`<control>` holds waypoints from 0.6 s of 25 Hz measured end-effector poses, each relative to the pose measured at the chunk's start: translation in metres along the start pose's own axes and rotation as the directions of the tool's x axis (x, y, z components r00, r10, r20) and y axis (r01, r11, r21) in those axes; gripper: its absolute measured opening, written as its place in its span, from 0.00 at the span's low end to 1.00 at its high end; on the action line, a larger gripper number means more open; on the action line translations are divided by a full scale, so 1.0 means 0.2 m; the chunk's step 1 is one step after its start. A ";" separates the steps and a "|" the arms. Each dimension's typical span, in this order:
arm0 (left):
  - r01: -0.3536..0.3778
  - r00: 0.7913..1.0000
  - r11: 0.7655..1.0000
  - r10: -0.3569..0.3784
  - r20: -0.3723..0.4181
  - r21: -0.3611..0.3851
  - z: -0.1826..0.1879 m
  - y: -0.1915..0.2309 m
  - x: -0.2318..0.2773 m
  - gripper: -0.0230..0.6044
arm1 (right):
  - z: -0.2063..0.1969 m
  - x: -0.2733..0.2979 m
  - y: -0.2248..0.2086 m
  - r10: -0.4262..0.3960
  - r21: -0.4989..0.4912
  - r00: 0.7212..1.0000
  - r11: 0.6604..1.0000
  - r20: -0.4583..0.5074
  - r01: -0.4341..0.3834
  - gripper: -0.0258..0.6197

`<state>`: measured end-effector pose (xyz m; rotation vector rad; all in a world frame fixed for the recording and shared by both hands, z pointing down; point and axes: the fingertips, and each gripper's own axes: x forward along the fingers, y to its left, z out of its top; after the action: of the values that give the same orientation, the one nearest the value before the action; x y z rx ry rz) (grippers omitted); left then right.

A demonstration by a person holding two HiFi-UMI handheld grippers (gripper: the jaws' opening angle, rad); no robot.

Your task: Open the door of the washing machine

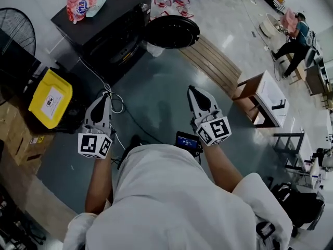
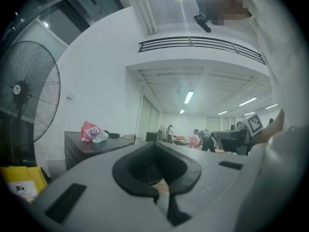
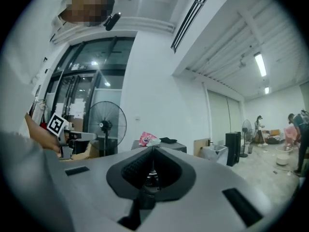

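Standing at far left, the washer (image 1: pixel 112 20) carries a pink bag (image 1: pixel 80 5) on top, and its round door (image 1: pixel 171 31) juts out open on its right. Nearer the person, the left gripper (image 1: pixel 106 97) is closed and empty. The right gripper (image 1: pixel 192 91) beside it is closed too, holding nothing. Both are apart from the washer.

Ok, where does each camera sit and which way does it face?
Head view: on the person's head, facing steeply down at the floor and black box-shaped washing machine; both forearms, left gripper and right gripper show.
Left gripper view: on the left gripper, looking level past its shut jaws toward the machine; the right gripper's marker cube shows.
Right gripper view: mirrored, jaws shut; the left gripper's cube shows.
Shared: pink plastic bag atop the machine.
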<state>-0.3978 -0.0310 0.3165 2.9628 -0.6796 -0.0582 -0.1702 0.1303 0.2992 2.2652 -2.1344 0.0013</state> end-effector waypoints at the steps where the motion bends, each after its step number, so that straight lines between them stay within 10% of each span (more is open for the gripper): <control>1: -0.018 1.000 1.000 0.018 -0.009 0.013 0.00 -0.03 -0.02 0.05 | 0.02 -0.01 0.01 0.020 -0.003 1.000 1.000 0.018 -0.020 0.09; 15: -0.129 0.985 0.988 0.138 -0.105 0.087 -0.17 -0.76 -0.20 0.05 | -0.23 -0.71 -0.34 0.001 0.065 1.000 0.998 -0.002 -0.001 0.09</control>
<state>-0.3656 0.1252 0.3349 2.9592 -0.8822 0.1462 -0.1094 0.2764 0.3404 2.2975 -2.1662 0.0745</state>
